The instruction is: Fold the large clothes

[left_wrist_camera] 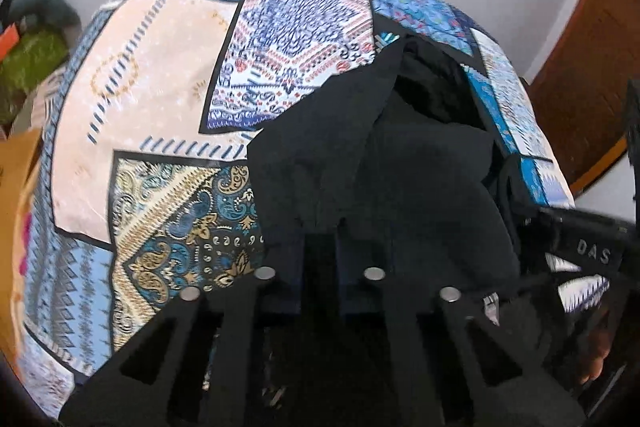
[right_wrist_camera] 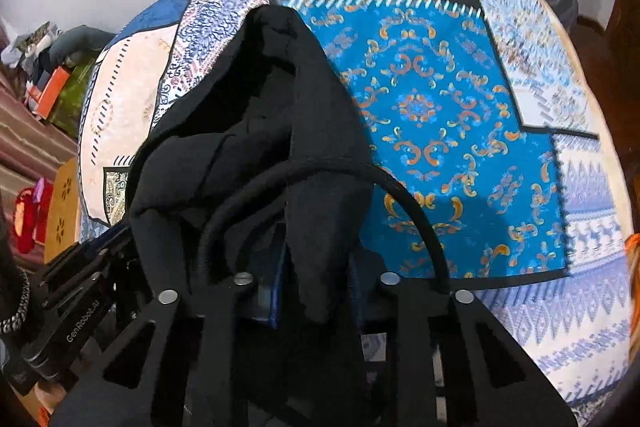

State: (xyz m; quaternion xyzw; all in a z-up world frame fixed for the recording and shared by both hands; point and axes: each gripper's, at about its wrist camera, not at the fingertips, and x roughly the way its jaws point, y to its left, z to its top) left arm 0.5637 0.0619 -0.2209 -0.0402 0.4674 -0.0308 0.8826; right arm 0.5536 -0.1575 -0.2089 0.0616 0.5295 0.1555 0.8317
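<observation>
L gripper (left_wrist_camera: 320, 247) clamped on black garment (left_wrist_camera: 400, 155); R gripper (right_wrist_camera: 316, 267) likewise, prob. gripping cloth; patchwork bedspread (left_wrist_camera: 160, 67) underneath.

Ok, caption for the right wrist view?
Right tool shut on bunched black hooded garment over blue patchwork-print bedspread.

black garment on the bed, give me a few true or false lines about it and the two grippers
1. The black garment lies on a patchwork bedspread. True.
2. The left gripper hangs open, clear of the cloth. False: its jaws are closed on black fabric.
3. A black drawcord loops beside the right gripper. True.
4. The right gripper holds the bedspread. False: it pinches a fold of the black garment.
5. The garment is neatly folded flat. False: it is bunched and rumpled.
</observation>
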